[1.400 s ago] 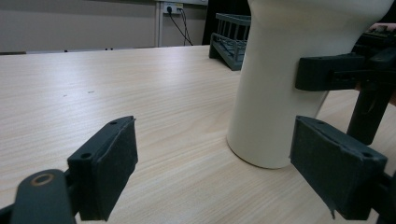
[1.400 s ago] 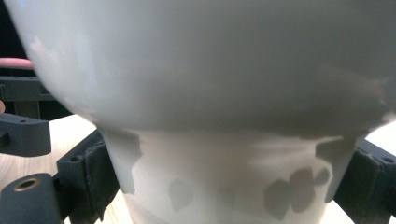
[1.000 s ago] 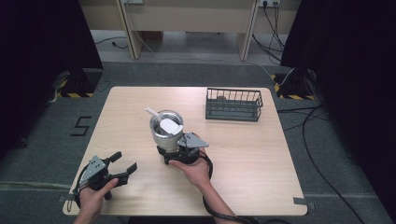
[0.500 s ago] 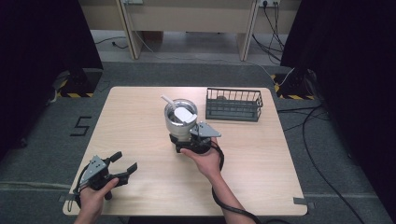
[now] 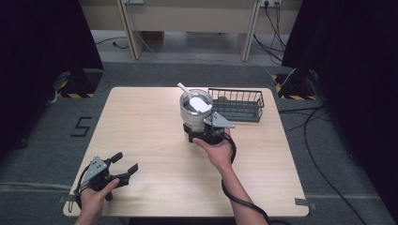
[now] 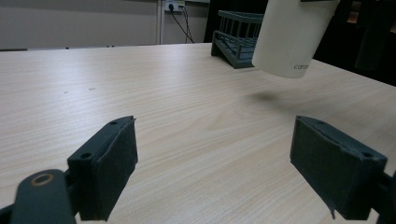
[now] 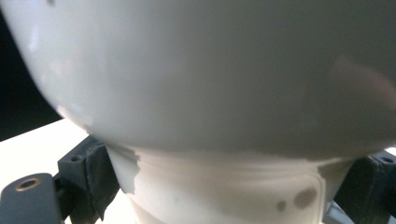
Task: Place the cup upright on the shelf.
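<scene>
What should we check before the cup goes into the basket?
1. Cup gripped: ok, the right gripper is shut on its lower part.
2. Cup off the table: ok, the left gripper view shows a gap and shadow under it.
3. Scoop staying inside the cup: ok, it leans against the rim.
4. Room in the wire basket: cannot tell, a small dark thing sits at its back left.
5. Left gripper out of the way: ok, open near the table's front left.
</scene>
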Available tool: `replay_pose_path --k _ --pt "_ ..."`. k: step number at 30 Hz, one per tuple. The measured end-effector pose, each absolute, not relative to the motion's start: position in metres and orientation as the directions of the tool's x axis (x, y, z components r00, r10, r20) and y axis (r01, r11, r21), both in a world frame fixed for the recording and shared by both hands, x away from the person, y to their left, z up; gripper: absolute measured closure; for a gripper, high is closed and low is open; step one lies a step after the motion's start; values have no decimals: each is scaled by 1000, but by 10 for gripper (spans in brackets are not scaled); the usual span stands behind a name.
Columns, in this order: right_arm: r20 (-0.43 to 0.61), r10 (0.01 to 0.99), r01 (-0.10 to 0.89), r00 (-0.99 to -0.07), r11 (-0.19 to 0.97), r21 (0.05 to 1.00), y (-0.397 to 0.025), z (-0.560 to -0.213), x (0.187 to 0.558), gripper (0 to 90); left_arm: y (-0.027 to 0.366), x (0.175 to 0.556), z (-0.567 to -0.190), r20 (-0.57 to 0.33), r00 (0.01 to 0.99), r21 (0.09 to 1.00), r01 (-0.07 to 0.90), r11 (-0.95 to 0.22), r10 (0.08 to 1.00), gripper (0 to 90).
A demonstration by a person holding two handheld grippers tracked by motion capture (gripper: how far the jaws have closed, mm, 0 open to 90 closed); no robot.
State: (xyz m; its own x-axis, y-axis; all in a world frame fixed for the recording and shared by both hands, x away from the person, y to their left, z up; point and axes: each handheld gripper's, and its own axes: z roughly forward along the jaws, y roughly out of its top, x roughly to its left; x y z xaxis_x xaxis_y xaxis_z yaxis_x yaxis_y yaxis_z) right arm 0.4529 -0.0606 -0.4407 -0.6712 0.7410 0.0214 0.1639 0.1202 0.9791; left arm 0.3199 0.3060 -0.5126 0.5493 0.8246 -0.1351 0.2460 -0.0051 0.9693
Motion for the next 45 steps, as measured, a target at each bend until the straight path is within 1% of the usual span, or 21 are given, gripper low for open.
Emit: replay_pose_path --k 7,16,45 --pt "32 760 170 -649 104 980 -72 -434 460 103 306 320 -513 -135 548 969 249 -7 826 144" --pt "21 793 159 -609 96 983 -92 -417 472 103 306 320 -513 -135 546 968 250 -7 827 144" --pt "15 856 141 -517 68 988 -133 -381 495 103 306 321 -513 -137 537 967 256 -6 832 144"
